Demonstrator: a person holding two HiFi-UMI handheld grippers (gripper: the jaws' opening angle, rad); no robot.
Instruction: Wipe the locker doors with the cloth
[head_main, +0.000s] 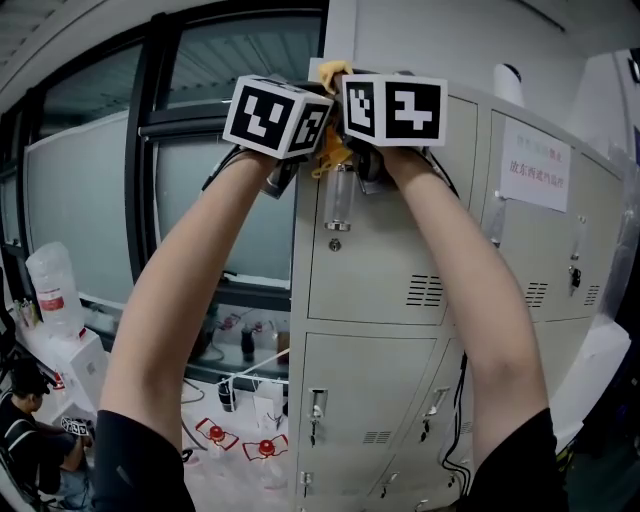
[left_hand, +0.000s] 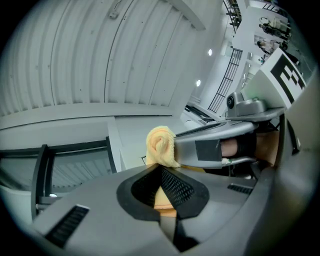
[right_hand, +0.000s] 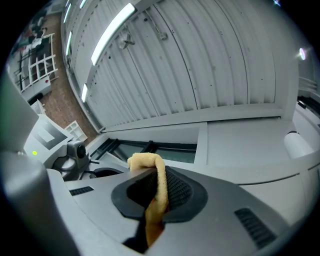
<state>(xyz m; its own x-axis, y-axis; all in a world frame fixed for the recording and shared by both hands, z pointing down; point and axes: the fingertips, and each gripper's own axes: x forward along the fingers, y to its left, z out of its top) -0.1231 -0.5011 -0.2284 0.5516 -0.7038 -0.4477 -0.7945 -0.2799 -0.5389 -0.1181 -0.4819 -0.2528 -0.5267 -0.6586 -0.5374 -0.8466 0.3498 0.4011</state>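
Both arms are raised to the top of the grey lockers (head_main: 375, 270). A yellow cloth (head_main: 332, 148) is bunched between the two marker cubes, against the upper left door. In the left gripper view the cloth (left_hand: 160, 144) rises from between the jaws of my left gripper (left_hand: 163, 189), which is shut on it. The right gripper view shows a strip of cloth (right_hand: 158, 182) pinched in my right gripper (right_hand: 157, 194), also shut. The two grippers sit side by side, almost touching; the right gripper's body (left_hand: 217, 145) crosses the left gripper view. Their fingertips are hidden behind the cubes in the head view.
A door handle (head_main: 338, 200) hangs just under the grippers. A paper notice (head_main: 535, 165) is stuck on the neighbouring door. A white roll (head_main: 508, 84) stands on the locker top. Windows (head_main: 90, 190) fill the left; a water jug (head_main: 55, 290) and a seated person (head_main: 35, 430) are below.
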